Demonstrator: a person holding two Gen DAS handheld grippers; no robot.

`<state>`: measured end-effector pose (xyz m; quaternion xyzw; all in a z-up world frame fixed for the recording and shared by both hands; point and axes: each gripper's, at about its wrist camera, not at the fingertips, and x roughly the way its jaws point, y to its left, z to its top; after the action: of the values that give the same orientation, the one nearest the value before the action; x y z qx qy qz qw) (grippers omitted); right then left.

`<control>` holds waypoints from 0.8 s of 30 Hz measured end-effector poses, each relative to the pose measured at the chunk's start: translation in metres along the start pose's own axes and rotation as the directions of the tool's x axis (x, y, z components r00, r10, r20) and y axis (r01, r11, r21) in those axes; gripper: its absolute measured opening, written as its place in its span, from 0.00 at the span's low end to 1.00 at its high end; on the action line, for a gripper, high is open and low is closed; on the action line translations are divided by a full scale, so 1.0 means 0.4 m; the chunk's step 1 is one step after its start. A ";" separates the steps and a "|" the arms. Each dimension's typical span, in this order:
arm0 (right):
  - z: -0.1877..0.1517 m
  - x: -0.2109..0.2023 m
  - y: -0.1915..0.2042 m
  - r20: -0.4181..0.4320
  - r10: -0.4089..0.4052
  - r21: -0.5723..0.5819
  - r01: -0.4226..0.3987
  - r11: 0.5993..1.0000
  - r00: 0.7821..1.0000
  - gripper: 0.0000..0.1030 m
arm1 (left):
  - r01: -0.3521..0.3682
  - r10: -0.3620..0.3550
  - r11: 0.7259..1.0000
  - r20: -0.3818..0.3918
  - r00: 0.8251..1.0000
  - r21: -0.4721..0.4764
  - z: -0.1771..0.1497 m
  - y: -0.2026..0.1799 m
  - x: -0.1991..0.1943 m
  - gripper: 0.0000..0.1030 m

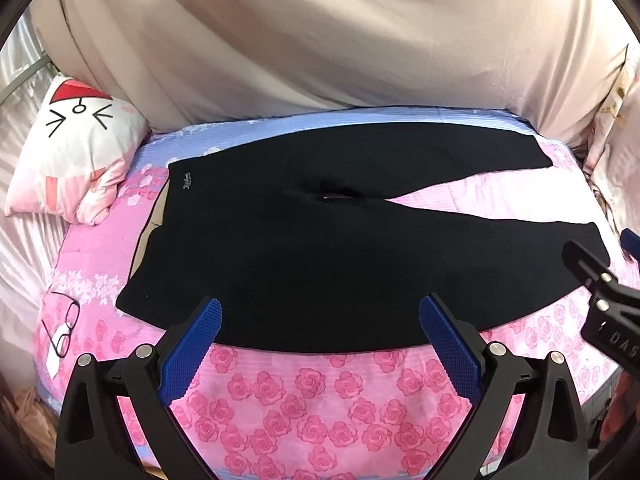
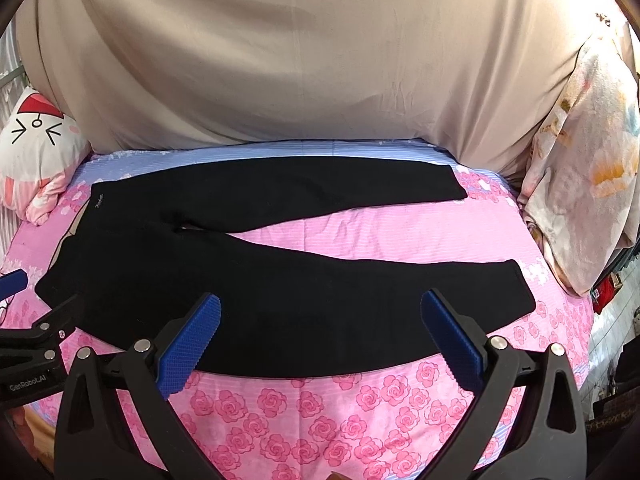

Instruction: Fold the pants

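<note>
Black pants lie flat and unfolded on a pink rose-print bedsheet, waistband at left, legs splayed toward the right. Left gripper and right gripper hover over the near edge, jaws wide and holding nothing. A cat-face pillow rests at far left.

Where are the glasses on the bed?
In the left wrist view, the glasses lie on the pink rose bedsheet at the left, just beyond the waistband corner of the black pants, nearer than the cat pillow.
</note>
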<state>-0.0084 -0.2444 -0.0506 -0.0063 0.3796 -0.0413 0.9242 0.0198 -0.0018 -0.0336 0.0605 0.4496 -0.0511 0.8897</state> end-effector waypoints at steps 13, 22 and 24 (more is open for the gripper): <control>0.025 0.085 -0.010 -0.041 -0.017 -0.025 0.016 1.000 0.999 0.96 | -0.067 0.056 0.993 -0.111 0.992 -0.098 0.037 0.074 0.120 0.95; 0.039 0.090 0.000 -0.038 0.007 -0.034 -0.008 0.999 0.999 0.96 | -0.058 0.051 0.995 -0.092 0.994 -0.075 0.055 0.043 0.108 0.95; 0.040 0.090 0.003 -0.038 0.009 -0.036 -0.010 0.999 0.999 0.96 | -0.061 0.054 0.995 -0.091 0.994 -0.075 0.059 0.038 0.106 0.95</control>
<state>0.0283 -0.2465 -0.0646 -0.0206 0.3977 -0.0302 0.9168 0.0659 0.0081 -0.0531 0.0409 0.4885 -0.0053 0.8716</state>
